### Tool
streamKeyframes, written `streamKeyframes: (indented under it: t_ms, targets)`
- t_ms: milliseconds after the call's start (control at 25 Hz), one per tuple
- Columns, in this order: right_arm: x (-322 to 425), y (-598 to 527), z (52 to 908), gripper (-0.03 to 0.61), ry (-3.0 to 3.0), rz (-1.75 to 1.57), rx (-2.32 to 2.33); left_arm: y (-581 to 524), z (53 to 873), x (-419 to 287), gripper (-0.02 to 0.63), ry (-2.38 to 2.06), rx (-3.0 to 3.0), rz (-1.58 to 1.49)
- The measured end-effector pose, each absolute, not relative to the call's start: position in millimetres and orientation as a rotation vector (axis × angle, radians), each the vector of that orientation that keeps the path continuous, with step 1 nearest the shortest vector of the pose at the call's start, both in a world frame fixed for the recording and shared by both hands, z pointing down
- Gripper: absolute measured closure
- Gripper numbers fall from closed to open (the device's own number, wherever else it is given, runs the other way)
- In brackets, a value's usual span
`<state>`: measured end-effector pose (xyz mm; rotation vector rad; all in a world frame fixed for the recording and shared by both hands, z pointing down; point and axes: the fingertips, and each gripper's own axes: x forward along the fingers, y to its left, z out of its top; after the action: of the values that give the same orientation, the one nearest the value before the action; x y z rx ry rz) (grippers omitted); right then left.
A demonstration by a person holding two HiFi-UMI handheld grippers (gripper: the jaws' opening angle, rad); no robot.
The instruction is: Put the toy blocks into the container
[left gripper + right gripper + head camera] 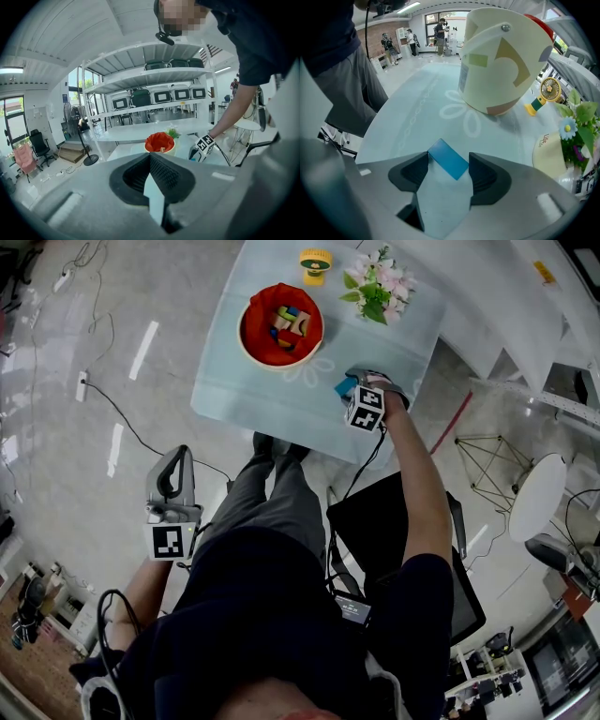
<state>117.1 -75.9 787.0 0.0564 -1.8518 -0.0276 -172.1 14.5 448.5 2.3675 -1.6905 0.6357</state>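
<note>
The left tool point(177, 457) is held low at the person's side, short of the surface point(234, 385), with only floor under it. Its jaws are together with nothing in them, and I'd judge it is simply parked out of the way, since one block needs only one tool. That forearm hangs bent at the hip, the tool tipped a little downward and aimed towards the container point(249, 313), which stands well ahead of its tips.

The container has a red inside and a cream outer wall, and several toy blocks point(287, 324) already lie heaped in it. It sits ahead of the right tool and off to its left. A small yellow fan point(315, 264) and a bunch of flowers point(380, 287) stand further ahead, probably ornaments and no part of the job.

The right tool point(448, 164) is clamped on a blue block point(447, 156). The block sits cornerwise in the grip, one corner against each pad. Its lower edge seems to be on the surface or barely off it, and I cannot tell which. The right arm is stretched well forward with the elbow nearly straight. The wrist is bent so the tool points steeply down onto the near part of the surface. A grip from above should let the block be lifted clear and carried over the container's rim.
</note>
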Motion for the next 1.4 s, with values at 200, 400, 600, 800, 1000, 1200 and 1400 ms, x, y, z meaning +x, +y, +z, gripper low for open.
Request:
streamKeyframes:
  t_ms: [200, 400, 600, 800, 1000, 1200, 1400]
  targets:
    - [117, -70, 786, 0.370, -1.848, 0.011, 0.009, 14, 450, -172, 0.614, -1.688, 2.366, 0.633]
    - [117, -63, 786, 0.423, -1.881, 0.038, 0.019, 13, 451, -172, 0.614, -1.685, 2.366, 0.634]
    - [117, -61, 786, 0.439, -1.870, 0.044, 0.005, 14, 451, -172, 0.614, -1.682, 2.364, 0.637]
    - [117, -62, 786, 0.445, -1.858, 0.049, 0.006, 12, 451, -173, 0.614, -1.683, 2.364, 0.636]
    - [118, -61, 786, 0.445, -1.864, 0.051, 0.023, 13, 452, -174, 0.614, -1.685, 2.361, 0.634]
    - [118, -64, 781, 0.446, -1.885, 0.061, 0.074, 14, 451, -174, 0.614, -1.682, 2.358, 0.642]
    - [117, -67, 764, 0.446, -1.912, 0.072, 0.151, 13, 448, -172, 0.614, -1.682, 2.374, 0.629]
